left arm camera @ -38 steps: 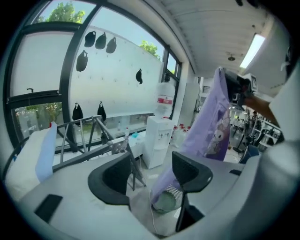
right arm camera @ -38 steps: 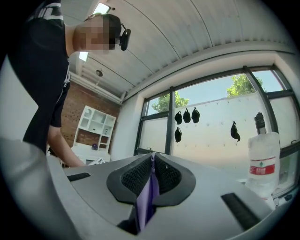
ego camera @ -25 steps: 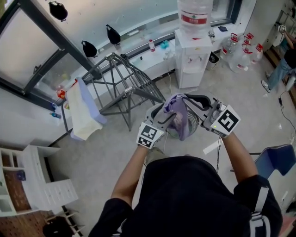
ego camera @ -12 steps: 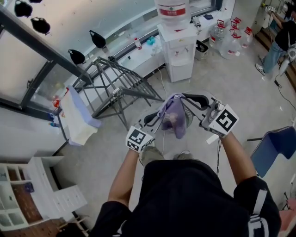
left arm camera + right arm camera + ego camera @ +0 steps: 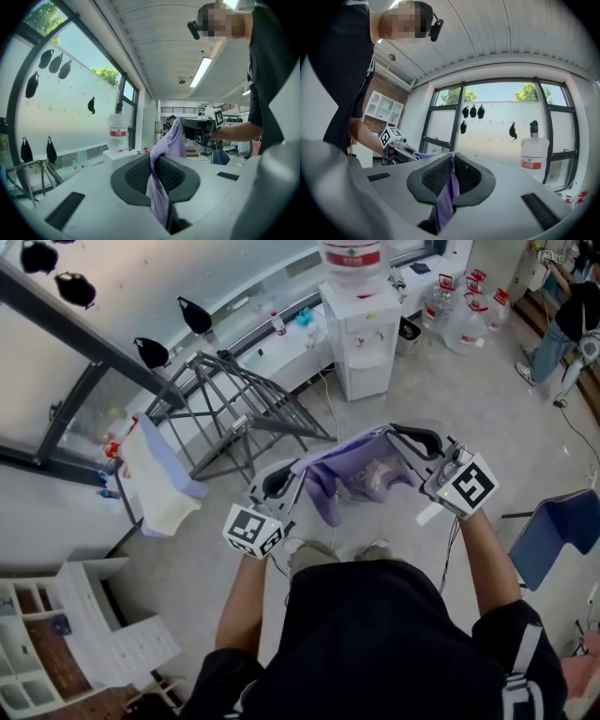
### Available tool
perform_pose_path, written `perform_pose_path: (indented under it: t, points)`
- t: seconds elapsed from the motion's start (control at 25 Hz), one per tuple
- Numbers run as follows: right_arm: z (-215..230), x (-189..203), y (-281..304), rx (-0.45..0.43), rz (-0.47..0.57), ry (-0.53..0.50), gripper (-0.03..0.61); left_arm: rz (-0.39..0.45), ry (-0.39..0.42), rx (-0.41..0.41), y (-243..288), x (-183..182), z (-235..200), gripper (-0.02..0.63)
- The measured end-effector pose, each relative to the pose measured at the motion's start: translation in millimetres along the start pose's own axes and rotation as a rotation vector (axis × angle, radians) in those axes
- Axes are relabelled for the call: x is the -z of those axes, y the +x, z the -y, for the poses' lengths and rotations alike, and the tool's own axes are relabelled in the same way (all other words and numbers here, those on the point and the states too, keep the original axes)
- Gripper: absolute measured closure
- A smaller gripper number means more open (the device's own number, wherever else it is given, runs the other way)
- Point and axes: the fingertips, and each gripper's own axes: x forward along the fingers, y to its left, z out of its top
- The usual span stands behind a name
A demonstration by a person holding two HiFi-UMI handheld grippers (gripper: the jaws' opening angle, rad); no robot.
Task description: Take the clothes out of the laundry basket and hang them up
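I log colours only. Garment (image 5: pixel 361 470): pale lilac. Drying rack (image 5: pixel 234 413): grey. Draped cloth (image 5: pixel 159 474): cream and light blue. Water dispenser (image 5: pixel 366 329): white, with a red bottle label (image 5: pixel 352 256). Chair (image 5: pixel 553 535): blue. Person's shirt (image 5: pixel 375 634): black.

A pale speckled floor (image 5: pixel 487 427) runs to the far wall, where a white water dispenser (image 5: pixel 361 329) stands by dark-framed windows (image 5: pixel 56 371). White shelving (image 5: pixel 56 615) sits near left and a blue chair (image 5: pixel 562 531) sits right. A ceiling strip light (image 5: pixel 202 71) glows.

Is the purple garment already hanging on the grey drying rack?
No, the purple garment is stretched out in mid-air, well apart from the grey drying rack.
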Motion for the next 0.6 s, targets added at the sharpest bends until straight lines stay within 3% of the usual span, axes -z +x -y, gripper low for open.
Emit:
perform_pose_path:
  t: [0.28, 0.6]
  points:
    - [1, -34, 47, 0.025, 0.059, -0.049, 0.561, 0.038, 0.131, -0.052, -51, -66, -25, 0.588]
    - [-35, -75, 174, -0.028, 0.143, -0.075, 0.561, 0.094, 0.133, -0.225, -137, -108, -123, 0.589]
